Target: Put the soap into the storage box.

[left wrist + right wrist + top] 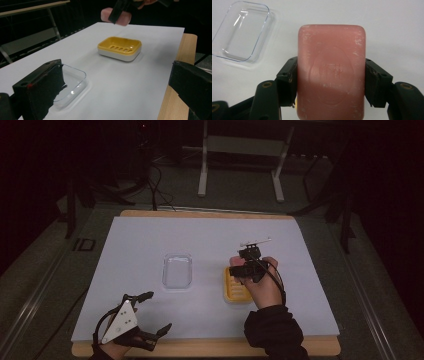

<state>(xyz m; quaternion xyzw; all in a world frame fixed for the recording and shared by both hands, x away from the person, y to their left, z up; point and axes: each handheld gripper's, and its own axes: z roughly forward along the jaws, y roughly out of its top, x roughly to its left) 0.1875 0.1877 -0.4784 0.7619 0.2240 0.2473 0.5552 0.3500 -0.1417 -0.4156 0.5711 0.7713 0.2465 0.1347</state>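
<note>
- two grippers in play: your right gripper [331, 82] is clamped on the pink soap bar [331, 72], one black jaw pressing each long side, and your left gripper [150, 312] rests near the front edge of the table with its jaws spread wide and nothing between them.
- in the left gripper view the soap bar [116, 16] hangs in the air above and a little beyond the yellow soap dish [120, 47], not touching it.
- the job in hand looks like setting the bar into that dish, so bring it back over the slotted yellow tray before you lower.
- turn the bar so its long side runs along the dish's long side; the fit looks snug, and a skewed bar would likely catch on the rim.
- go down level and slow, and let go only once the bar sits on the slots; the dish looks light and could slide on the sheet if you nudge its wall.
- the clear plastic lid [177, 270] lies well to the left of the dish on the sheet, out of your path.
- the surface is a pale blue-white sheet [140, 240] laid over a wooden tabletop [210, 348], flat and bare apart from these pieces.
- the room behind is dark, with grey floor, loose cables [155, 185] and a pale metal frame [240, 165] beyond the far edge.
</note>
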